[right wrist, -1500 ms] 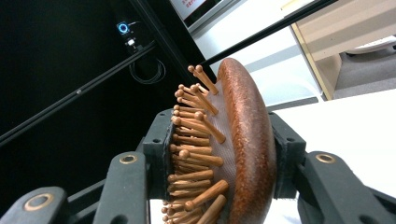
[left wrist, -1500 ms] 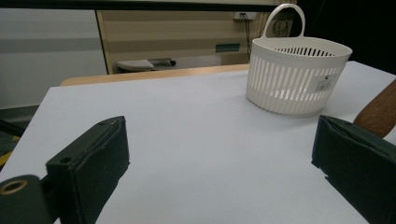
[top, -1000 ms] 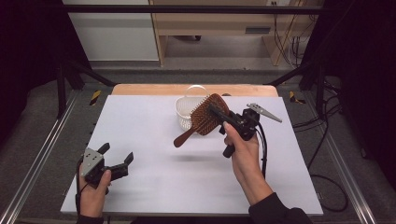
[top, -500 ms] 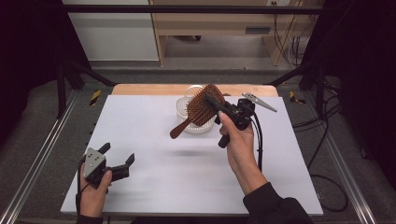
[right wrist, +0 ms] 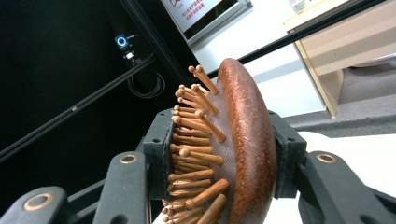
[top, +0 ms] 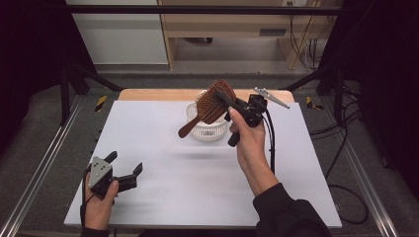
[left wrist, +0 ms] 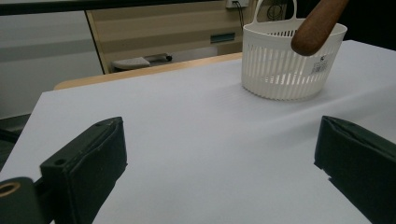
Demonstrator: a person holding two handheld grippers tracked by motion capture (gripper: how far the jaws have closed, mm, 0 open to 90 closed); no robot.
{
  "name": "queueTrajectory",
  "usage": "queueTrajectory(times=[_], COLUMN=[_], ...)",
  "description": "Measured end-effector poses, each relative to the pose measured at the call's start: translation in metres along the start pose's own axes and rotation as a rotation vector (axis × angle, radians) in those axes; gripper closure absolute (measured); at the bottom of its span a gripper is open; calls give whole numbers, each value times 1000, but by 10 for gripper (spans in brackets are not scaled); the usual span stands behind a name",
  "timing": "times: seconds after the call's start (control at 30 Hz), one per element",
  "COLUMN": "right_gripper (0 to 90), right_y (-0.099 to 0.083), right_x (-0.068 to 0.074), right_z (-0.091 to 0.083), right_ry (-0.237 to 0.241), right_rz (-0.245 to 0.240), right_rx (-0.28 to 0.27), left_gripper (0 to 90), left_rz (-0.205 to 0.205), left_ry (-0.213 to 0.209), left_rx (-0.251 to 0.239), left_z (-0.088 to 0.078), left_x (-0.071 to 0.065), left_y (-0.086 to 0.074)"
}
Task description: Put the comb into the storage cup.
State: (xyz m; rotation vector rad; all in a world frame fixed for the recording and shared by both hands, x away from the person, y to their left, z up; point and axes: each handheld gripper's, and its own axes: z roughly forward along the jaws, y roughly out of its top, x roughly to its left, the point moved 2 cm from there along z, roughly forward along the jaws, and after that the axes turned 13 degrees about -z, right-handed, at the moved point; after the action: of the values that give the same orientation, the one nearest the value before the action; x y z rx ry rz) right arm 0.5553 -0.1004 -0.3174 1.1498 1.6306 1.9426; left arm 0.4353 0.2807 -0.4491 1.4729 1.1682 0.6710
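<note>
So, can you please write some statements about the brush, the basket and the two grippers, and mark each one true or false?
1. The right gripper is shut on the head of the wooden hairbrush. True.
2. The hairbrush lies flat on the table. False: it is held in the air above the white basket, with its handle pointing down and to the left in the high view.
3. The left gripper is open and holds nothing. True.
4. The white basket is lying on its side. False: it stands upright on the white table.
5. In the right gripper view, one jaw presses the bristle side of the brush and the other presses its smooth back. True.
</note>
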Motion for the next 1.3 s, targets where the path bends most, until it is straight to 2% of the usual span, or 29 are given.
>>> queueTrajectory(times=[0.4, 0.73, 0.97, 1.3], right_gripper=[522, 521, 521, 520], right_y=[19, 27, 28, 32], right_x=[2, -5, -15, -23], right_z=[28, 42, 44, 38], right_ry=[-24, -51, -72, -92], right_rz=[-29, -16, 11, 8], right_rx=[-8, -27, -31, -42], left_gripper=[21, 19, 18, 17], left_rz=[-5, -12, -18, -15], left_ry=[-2, 2, 7, 3], left_rx=[-3, -8, -13, -11], left_z=[0, 0, -1, 0], left_x=[1, 2, 4, 3], left_y=[0, 0, 1, 1])
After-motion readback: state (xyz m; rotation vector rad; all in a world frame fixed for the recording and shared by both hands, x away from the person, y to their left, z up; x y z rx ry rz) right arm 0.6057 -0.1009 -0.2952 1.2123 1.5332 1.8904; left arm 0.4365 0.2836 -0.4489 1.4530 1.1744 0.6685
